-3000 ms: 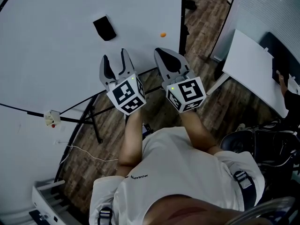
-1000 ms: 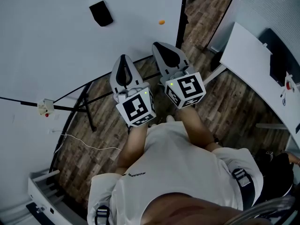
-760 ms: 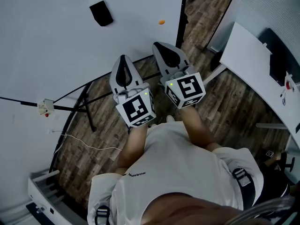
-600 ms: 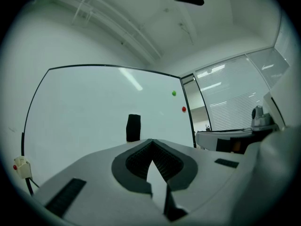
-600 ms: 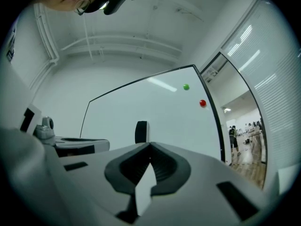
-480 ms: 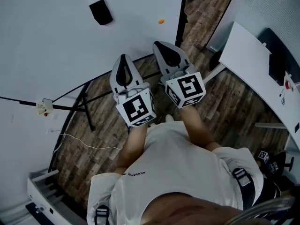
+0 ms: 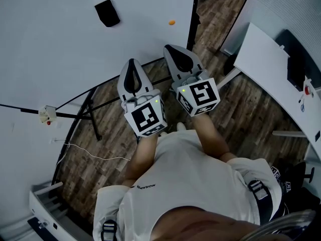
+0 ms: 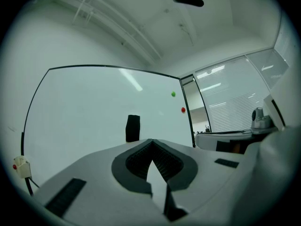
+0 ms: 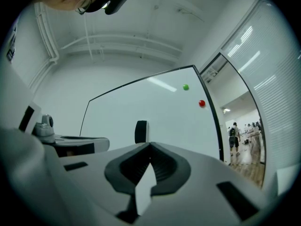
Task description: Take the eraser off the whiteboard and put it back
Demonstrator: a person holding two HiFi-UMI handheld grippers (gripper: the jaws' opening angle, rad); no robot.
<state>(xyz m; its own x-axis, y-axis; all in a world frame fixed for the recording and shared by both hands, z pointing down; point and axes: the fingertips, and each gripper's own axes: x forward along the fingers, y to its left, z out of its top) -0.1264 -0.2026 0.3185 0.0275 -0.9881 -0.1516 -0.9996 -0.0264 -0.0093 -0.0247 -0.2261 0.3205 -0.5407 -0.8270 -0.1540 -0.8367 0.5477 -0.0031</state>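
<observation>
On the whiteboard (image 7: 60, 49) sits the eraser (image 7: 107, 13); left hand-held gripper (image 7: 132, 63) and right hand-held gripper (image 7: 169, 49) (both empty) are clenched.

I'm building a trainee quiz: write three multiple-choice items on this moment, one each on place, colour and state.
1. Where is the eraser? A. on the whiteboard B. between the left jaws C. between the right jaws
2. What colour is the eraser? A. yellow B. black C. pink
3. How are the left hand-held gripper and right hand-held gripper? A. wide open B. shut on the eraser C. shut, empty
Answers: 1 A, it sits on the board, clear of both grippers; 2 B, black in every view; 3 C, jaws together, nothing between.
</observation>
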